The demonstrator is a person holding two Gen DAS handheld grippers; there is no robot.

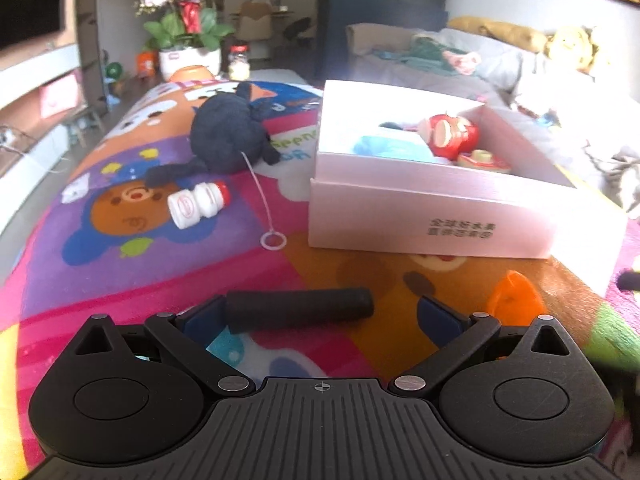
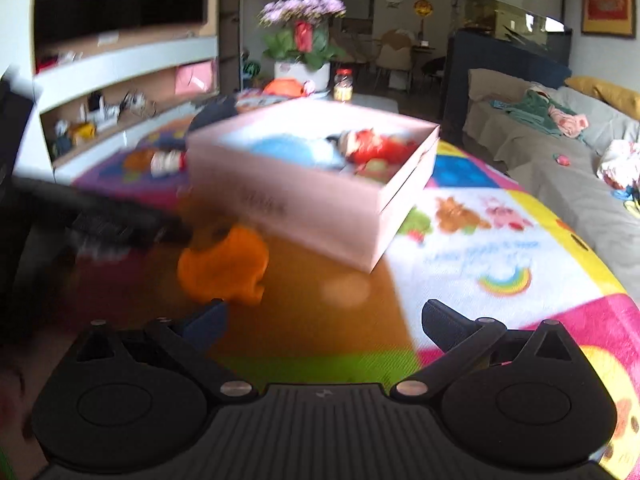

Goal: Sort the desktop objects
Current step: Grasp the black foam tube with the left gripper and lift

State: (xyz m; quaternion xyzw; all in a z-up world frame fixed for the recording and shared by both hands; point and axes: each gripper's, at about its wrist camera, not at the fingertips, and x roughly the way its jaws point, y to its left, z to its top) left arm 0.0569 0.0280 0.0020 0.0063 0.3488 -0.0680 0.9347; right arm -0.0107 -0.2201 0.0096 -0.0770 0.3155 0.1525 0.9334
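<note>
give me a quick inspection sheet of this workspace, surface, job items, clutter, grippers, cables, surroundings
surface: colourful cartoon mat covers the table.
job's things: pink box open, holding a red toy and a blue item. Out on the mat: black foam cylinder, white bottle on its side, dark plush toy, orange toy.
clutter: white ring on a cord trailing from the plush.
grippers: left gripper open, the cylinder lying between its fingers; right gripper open, empty, the orange toy ahead by its left finger.
cables: nothing seen.
surroundings: potted flowers, sofa, shelves.
</note>
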